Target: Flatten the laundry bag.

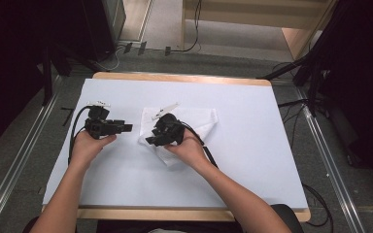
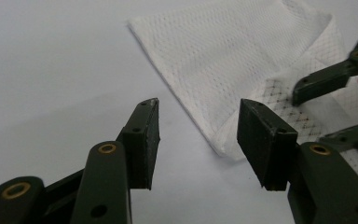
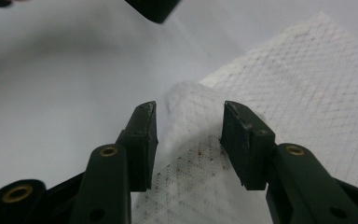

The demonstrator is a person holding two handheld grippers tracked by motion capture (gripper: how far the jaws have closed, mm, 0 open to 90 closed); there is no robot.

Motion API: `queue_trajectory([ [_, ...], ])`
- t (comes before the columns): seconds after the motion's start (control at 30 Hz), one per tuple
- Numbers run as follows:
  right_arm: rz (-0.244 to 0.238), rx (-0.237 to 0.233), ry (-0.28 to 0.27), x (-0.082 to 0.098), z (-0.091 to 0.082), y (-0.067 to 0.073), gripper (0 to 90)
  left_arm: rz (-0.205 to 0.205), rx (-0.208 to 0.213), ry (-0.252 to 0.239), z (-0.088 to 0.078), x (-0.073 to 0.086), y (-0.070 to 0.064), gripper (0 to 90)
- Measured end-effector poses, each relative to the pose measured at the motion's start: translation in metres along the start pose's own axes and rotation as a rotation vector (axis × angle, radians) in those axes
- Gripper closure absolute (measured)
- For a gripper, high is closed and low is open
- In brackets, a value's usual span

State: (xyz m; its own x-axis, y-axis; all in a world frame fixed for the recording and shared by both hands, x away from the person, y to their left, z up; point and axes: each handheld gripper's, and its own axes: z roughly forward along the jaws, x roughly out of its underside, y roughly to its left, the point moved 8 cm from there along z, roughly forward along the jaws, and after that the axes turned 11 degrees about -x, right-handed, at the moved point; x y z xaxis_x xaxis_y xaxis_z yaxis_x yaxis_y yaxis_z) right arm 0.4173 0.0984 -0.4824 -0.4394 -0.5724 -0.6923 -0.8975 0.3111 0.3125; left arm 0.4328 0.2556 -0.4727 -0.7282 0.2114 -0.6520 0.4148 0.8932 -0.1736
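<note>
Folding a white mesh cloth (image 1: 194,127) on the white table (image 1: 252,160), by the look of it. Cloth lying near the middle of the table, partly doubled over, with a raised fold just ahead of the right gripper (image 3: 189,122). Right jaws standing apart, pads clear of the fabric on both sides, nothing clamped (cloth under and between them, but free). Left gripper (image 2: 198,121) just beside the cloth's near corner, jaws wide and empty over bare table. Likely trouble from here: fold springing back or sagging open once left unheld, since thin mesh keeps no crease. Could also drag the whole cloth sideways if the right pads catch the weave while backing off. Risk of pinching both layers at the corner with the left gripper, or scraping the table and missing the thin edge. Grippers close together, so a bump between them possible
</note>
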Motion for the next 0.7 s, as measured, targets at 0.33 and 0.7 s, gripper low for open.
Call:
queue_trajectory([
  [0.33,0.020,0.012,0.046,0.011,0.023,-0.015,51.1,-0.024,-0.010,0.002,-0.004,0.006,0.007,49.4],
  [0.7,-0.101,0.089,0.080,0.014,0.031,-0.013,83.7,-0.015,-0.008,0.005,-0.002,0.007,0.004,49.4],
])
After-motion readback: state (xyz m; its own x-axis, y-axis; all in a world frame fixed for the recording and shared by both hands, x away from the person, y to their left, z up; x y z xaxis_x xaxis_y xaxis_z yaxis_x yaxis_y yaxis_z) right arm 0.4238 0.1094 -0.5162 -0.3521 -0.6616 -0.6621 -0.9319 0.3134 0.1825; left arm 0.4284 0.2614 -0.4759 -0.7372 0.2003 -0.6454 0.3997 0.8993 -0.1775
